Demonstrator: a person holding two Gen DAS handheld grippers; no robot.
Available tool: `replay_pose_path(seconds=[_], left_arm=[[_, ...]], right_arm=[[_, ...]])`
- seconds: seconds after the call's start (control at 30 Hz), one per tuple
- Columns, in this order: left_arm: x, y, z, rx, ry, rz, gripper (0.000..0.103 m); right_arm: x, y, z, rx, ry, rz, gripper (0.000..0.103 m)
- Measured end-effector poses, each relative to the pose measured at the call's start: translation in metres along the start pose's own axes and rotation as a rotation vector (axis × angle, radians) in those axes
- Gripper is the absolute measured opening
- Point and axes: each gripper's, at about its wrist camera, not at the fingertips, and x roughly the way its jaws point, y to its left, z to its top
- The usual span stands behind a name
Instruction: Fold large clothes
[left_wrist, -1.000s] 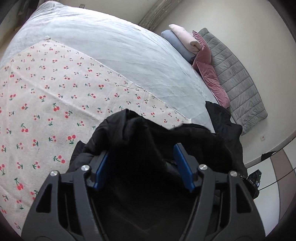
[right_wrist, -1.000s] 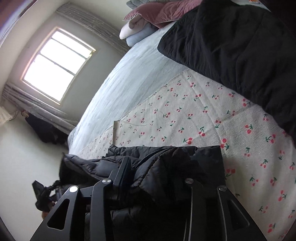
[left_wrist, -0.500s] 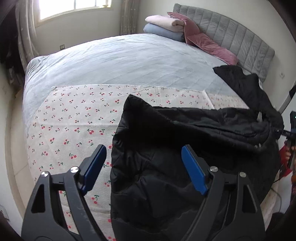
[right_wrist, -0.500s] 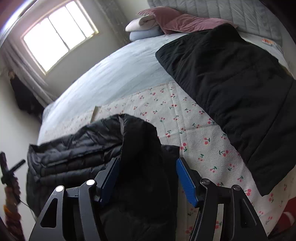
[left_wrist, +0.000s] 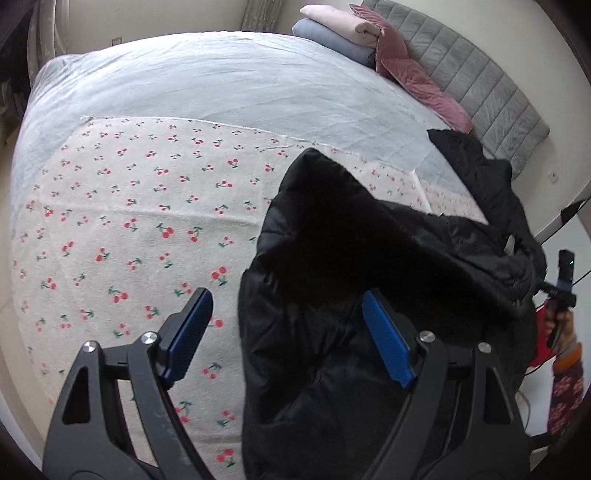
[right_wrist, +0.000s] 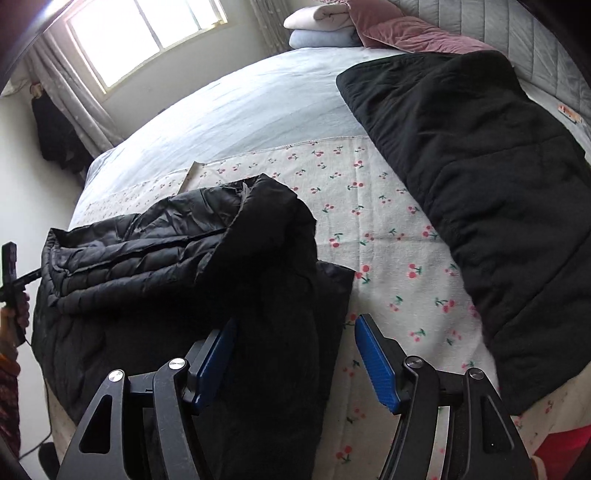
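Nearby, second black garment (right_wrist: 480, 192), stacked pillows (right_wrist: 325, 26)

Black jacket (right_wrist: 155, 258) quilted, slight sheen; cherry-print sheet (left_wrist: 122, 229) matt woven cloth.

My bed (left_wrist: 221, 74) carries a cherry-print sheet (left_wrist: 110, 221). Folded pillows (right_wrist: 321, 26) sit at twelve o'clock beside a grey headboard (left_wrist: 480, 85); window (right_wrist: 147, 33) at eleven.

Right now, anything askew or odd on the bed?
Yes: the black puffer jacket lies bunched on the cherry-print sheet, one flap peaked up rather than flat. Both grippers, left and right, are open.
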Motion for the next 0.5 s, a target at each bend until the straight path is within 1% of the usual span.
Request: replay_pose_path(seconds=[0.03,0.1,0.17,0.2,0.23,0.27,0.3,0.33,0.37,0.4,0.43,0.47,0.5], left_arm=[[0.005,-0.001,0.005,-0.018,-0.002,-0.015,0.081],[0.013,-0.004,0.015,-0.042,-0.005,-0.03,0.073],[0.017,-0.007,0.025,-0.067,-0.017,-0.053,0.054],[0.018,-0.007,0.029,-0.082,-0.022,-0.066,0.049],[0.019,-0.007,0.033,-0.102,-0.034,-0.079,0.032],[0.018,-0.006,0.036,-0.126,-0.053,-0.08,0.011],[0.016,-0.003,0.038,-0.157,-0.081,-0.077,0.01],[0.013,0.001,0.04,-0.193,-0.113,-0.092,0.009],[0.01,0.005,0.042,-0.23,-0.149,-0.104,0.008],[0.007,0.008,0.044,-0.265,-0.183,-0.111,0.008],[0.004,0.012,0.046,-0.287,-0.21,-0.112,0.008],[0.005,0.013,0.047,-0.303,-0.229,-0.096,0.008],[0.008,0.014,0.049,-0.309,-0.238,-0.061,0.008]], right_arm=[[0.007,0.004,0.007,0.006,-0.007,0.011,0.068],[0.018,0.01,0.023,0.02,-0.017,0.023,0.068],[0.028,0.013,0.039,0.046,-0.022,0.014,0.068],[0.033,0.012,0.047,0.065,-0.032,0.009,0.068],[0.037,0.011,0.052,0.094,-0.05,0.006,0.067],[0.04,0.009,0.056,0.126,-0.071,0.005,0.067],[0.041,0.007,0.058,0.163,-0.099,0.004,0.059],[0.041,0.004,0.06,0.195,-0.121,0.016,0.036],[0.042,0.0,0.062,0.231,-0.134,0.034,0.022],[0.041,-0.003,0.064,0.261,-0.148,0.036,0.012],[0.038,-0.005,0.065,0.292,-0.174,0.01,0.011],[0.037,-0.007,0.067,0.313,-0.187,-0.008,0.011],[0.037,-0.008,0.069,0.331,-0.196,-0.057,0.011]])
